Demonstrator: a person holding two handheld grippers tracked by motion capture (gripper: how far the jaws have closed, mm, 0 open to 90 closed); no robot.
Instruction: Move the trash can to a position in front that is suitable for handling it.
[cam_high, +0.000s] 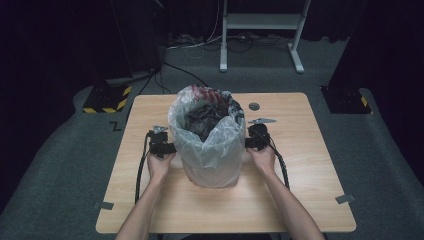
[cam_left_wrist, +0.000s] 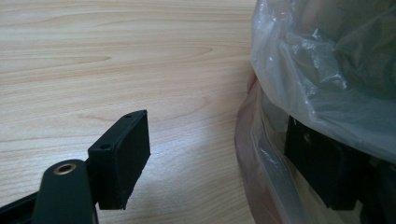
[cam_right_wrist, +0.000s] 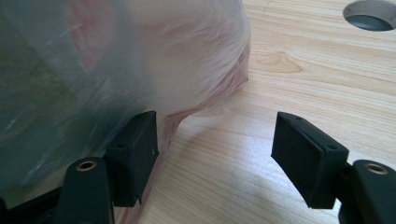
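Left gripper view shows the left gripper (cam_left_wrist: 217, 154) spread wide, its matte black, blocky rubber pads apart: one over bare wood, the other tucked under crinkled translucent film of the plastic bag (cam_left_wrist: 322, 70). Right gripper view has the right gripper (cam_right_wrist: 215, 156) likewise released, one pad just beside the bag's cloudy, pinkish wall, the other clear over wood. High view places the rounded, upright bag mid-table, dark crumpled stuff inside, on the pale wood-grain table (cam_high: 310, 170).
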